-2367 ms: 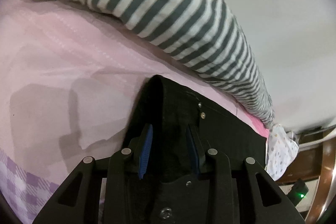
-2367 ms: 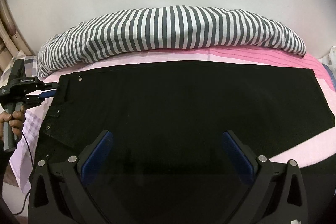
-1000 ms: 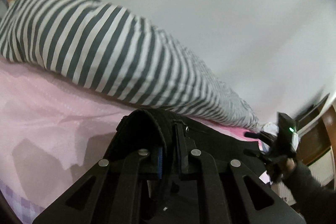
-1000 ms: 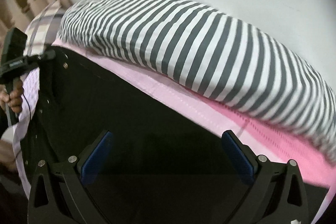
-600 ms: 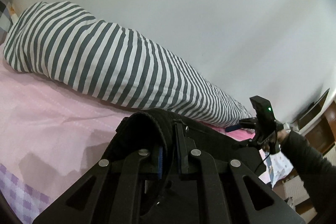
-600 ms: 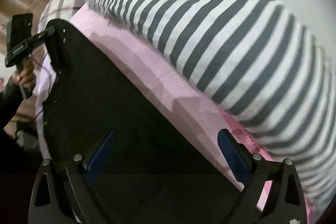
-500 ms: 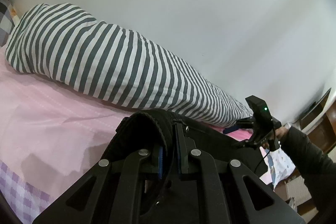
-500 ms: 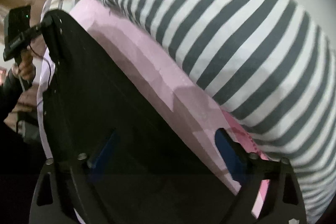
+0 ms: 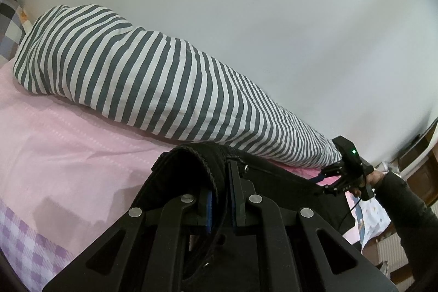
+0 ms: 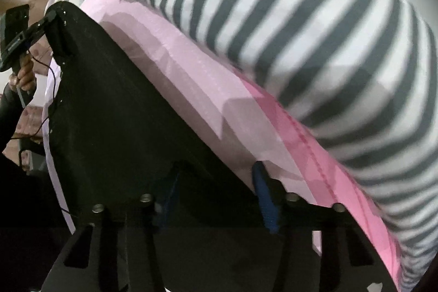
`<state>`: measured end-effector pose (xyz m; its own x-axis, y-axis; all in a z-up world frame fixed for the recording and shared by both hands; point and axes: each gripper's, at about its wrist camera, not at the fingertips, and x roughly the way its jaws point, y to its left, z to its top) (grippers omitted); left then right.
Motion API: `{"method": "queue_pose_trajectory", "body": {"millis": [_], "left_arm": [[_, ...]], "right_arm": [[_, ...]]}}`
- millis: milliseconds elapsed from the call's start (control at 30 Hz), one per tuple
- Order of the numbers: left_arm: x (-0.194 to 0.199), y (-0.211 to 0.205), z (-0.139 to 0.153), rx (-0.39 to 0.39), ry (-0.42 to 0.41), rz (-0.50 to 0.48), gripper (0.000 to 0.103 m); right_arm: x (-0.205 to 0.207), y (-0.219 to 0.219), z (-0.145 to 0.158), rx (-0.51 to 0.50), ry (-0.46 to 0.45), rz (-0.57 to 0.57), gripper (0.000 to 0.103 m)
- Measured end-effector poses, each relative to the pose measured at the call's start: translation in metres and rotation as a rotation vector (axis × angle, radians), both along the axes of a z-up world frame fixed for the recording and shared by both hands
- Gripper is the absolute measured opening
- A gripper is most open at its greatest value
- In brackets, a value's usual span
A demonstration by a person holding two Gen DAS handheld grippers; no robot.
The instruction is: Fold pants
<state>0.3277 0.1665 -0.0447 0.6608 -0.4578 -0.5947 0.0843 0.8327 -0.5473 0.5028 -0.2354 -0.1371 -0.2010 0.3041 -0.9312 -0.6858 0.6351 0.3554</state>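
Gripping one pair of black pants [image 9: 273, 171], two grippers: left gripper [image 9: 220, 199] clamped, right gripper [image 10: 216, 199] closing.

Home bedroom: pink-sheeted bed [image 9: 68, 155], striped pillow [image 9: 153, 89].

Hardly any lettering shows. In the right wrist view, the left gripper [image 10: 52, 15], held at the far left, carries a small pale line of print along the side of its black body, too small and blurred to read. In the left wrist view, the right gripper [image 9: 321, 178], far to the right, bears a short pale marking on its lower black frame that may be letters, but cannot be made out. A small green light glows on its camera block; it is no sign or number.
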Motion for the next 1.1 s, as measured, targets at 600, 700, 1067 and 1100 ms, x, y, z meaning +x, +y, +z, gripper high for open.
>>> {"method": "queue_pose_trajectory", "body": {"millis": [600,700,1067,1100], "left_arm": [[-0.036,-0.028,0.026,0.314,-0.133,-0.048,0.01],[-0.052,-0.028,0.035,0.347,-0.152,-0.072,0.01],[-0.138,-0.026,0.036,0.404,-0.139,-0.166,0.009],[-0.148,-0.025,0.031,0.402,-0.127,-0.171,0.009]], "right_arm": [[-0.123,-0.015,0.084,-0.096,-0.442,-0.281,0.009],[-0.151,-0.022,0.099,-0.097,-0.48,-0.317,0.009],[-0.243,-0.035,0.097,-0.083,-0.459,-0.473,0.007],[-0.252,-0.037,0.094,-0.081,-0.45,-0.487,0.007]]}}
